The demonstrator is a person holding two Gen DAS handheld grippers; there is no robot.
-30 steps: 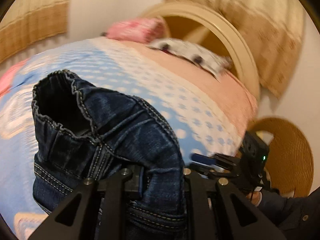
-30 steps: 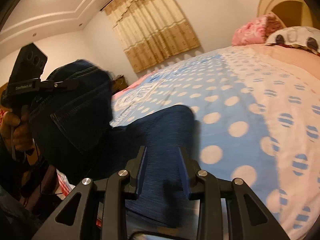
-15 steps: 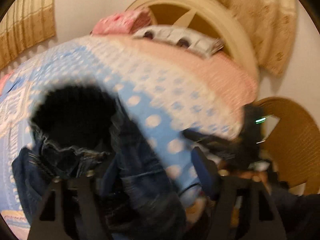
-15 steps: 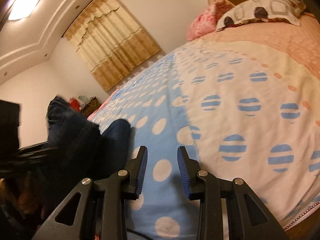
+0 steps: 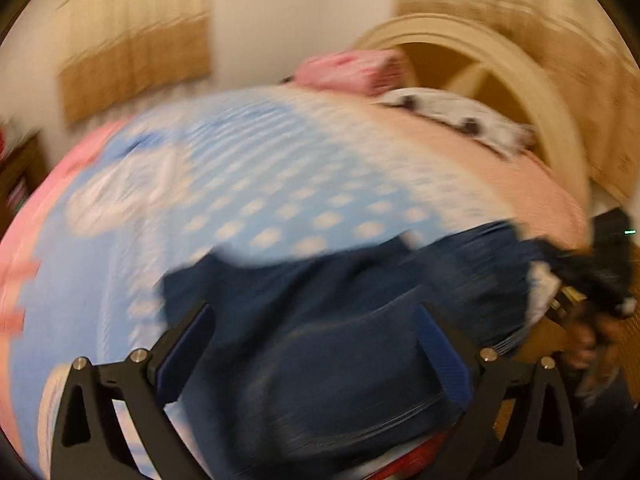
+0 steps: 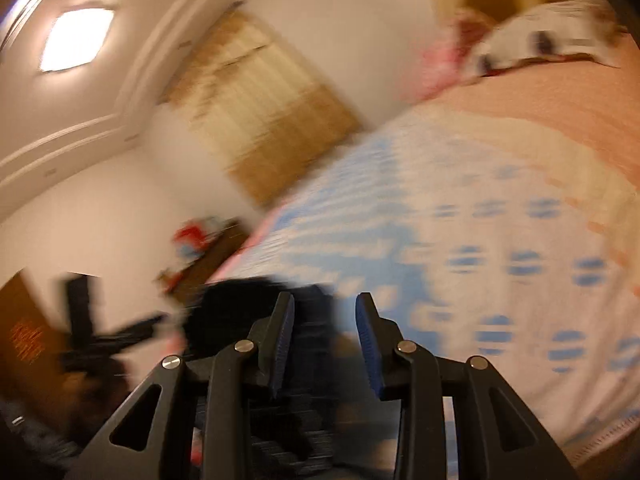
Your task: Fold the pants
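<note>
Now left tongs [image 5: 316, 350] opening, jaws wide above the pants [image 5: 340, 340] without pressing them, right tongs [image 6: 325, 334] partly apart with nothing clamped, dark denim pants lying bunched at the near edge of the dotted bed [image 5: 280, 184], pillows [image 5: 452, 114] beyond.

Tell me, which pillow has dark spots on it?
The white pillow has the dark spots. It lies by the headboard, on the peach end of the bed. The pink pillow beside it has none that show.

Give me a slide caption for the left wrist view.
Left gripper opening wide above dark jeans on a dotted bedspread.
</note>
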